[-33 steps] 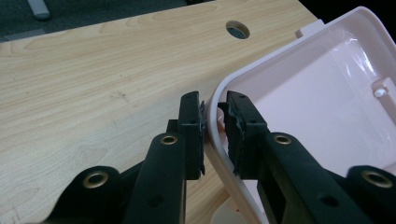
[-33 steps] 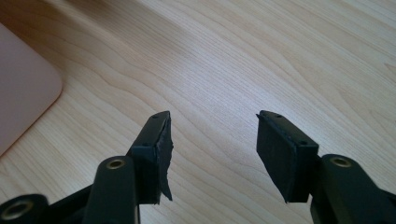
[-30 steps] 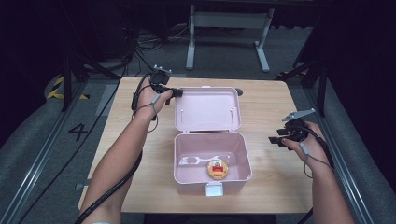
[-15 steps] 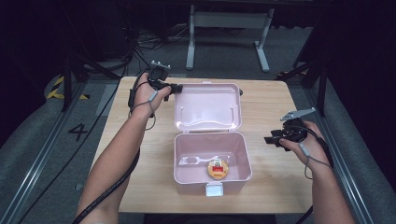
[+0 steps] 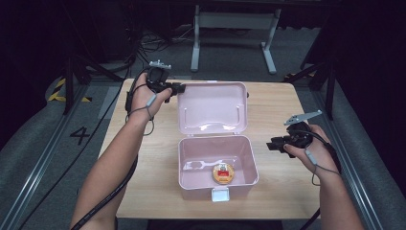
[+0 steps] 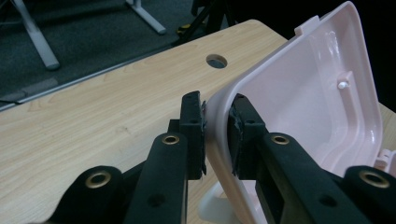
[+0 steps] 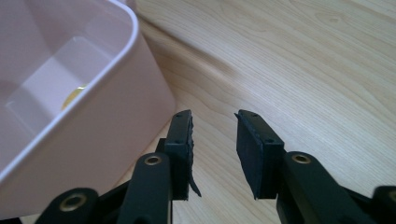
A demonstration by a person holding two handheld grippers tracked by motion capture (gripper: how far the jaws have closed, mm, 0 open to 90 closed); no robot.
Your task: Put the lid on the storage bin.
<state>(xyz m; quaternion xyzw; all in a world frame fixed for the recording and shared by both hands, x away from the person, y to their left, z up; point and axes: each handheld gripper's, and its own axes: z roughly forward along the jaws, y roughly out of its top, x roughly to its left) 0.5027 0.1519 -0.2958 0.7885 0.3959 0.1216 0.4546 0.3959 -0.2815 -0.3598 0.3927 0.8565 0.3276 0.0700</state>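
Observation:
An open pink lunch box (image 5: 218, 189) stands mid-table, its lid (image 5: 213, 108) raised behind it. Inside lie a round orange item (image 5: 223, 172) and a white utensil (image 5: 197, 166). My left gripper (image 5: 176, 89) is shut on the lid's left rim; in the left gripper view the jaws pinch the pink lid (image 6: 303, 107) edge, left gripper (image 6: 217, 135). My right gripper (image 5: 274, 143) hovers open just right of the box's right wall. In the right gripper view the right gripper (image 7: 215, 140) has bare wood between its jaws, beside the box (image 7: 107, 107) corner.
The wooden table (image 5: 282, 103) has bare room on both sides of the box, and a cable hole (image 6: 215, 60) near its far edge. A white latch (image 5: 220, 194) hangs at the box front. Desk legs (image 5: 196, 43) stand on the grey floor beyond.
My left gripper has shifted slightly away with the lid's rim in its jaws, tilting the lid up. My right gripper has moved left, closer to the box's right wall.

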